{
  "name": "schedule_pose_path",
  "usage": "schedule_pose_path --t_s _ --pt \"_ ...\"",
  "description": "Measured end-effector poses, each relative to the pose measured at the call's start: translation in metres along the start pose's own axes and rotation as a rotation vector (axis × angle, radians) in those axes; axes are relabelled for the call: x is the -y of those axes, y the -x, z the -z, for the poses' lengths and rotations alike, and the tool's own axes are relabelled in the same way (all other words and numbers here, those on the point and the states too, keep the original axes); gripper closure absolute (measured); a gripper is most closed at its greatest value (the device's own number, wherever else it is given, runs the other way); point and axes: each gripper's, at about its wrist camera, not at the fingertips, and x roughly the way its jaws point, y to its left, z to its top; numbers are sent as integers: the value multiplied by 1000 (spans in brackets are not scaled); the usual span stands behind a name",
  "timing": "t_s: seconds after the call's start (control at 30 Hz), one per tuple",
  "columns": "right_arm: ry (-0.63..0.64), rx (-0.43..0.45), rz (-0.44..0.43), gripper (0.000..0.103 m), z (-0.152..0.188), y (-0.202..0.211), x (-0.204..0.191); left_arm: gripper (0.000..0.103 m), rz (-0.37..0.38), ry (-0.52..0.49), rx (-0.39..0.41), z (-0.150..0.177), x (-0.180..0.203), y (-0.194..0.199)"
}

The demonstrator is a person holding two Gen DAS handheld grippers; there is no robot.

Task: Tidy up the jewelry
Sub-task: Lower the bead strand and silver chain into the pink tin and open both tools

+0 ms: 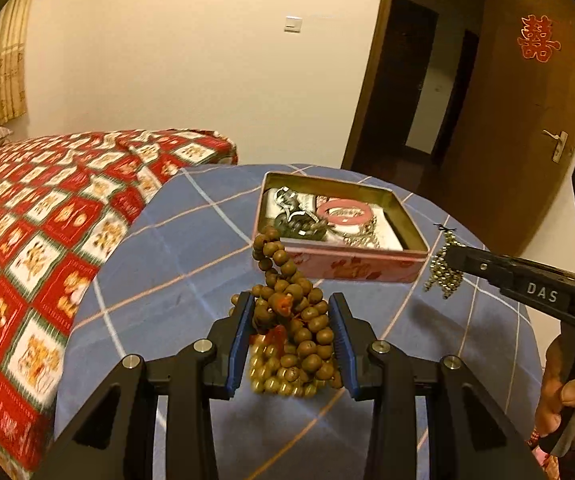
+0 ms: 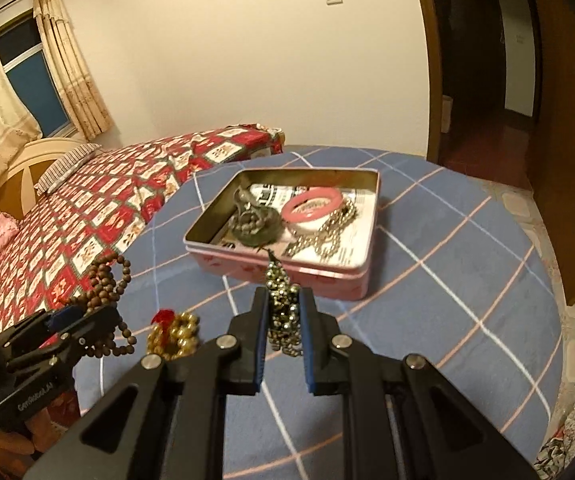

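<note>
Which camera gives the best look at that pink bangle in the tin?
The right wrist view. There the pink bangle shows as a full ring lying in the open tin, seen from higher up. The left wrist view shows the bangle too, but flatter and smaller, with the tin's near wall crowding it.

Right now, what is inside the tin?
The tin holds a pink bangle, a silver chain, a dark bead bracelet and printed paper beneath. Anything under the paper is hidden.
</note>
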Motion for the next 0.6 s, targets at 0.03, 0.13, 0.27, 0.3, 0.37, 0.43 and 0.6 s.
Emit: schedule_pose_path --t_s 0.03,0.13,0.27,0.3,0.37,0.43,0.6 --pt "2 1 6 85 -4 -3 1 64 4 -5 1 -4 2 -3" --pt "14 9 27 85 -13 -8 3 64 14 -17 10 -16 6 -12" --pt "35 38 58 85 -32 -14 5 64 26 -41 30 -34 13 -23" --pt "37 43 61 85 -37 -15 6 64 29 -47 36 -39 15 -26" --pt "43 52 72 85 -47 -21 8 64 39 -56 44 -48 18 -33" --pt "49 57 88 85 -55 -28 10 64 44 -59 47 -56 20 -42" --pt "43 52 96 85 -69 -45 17 64 56 -75 49 -74 25 -63"
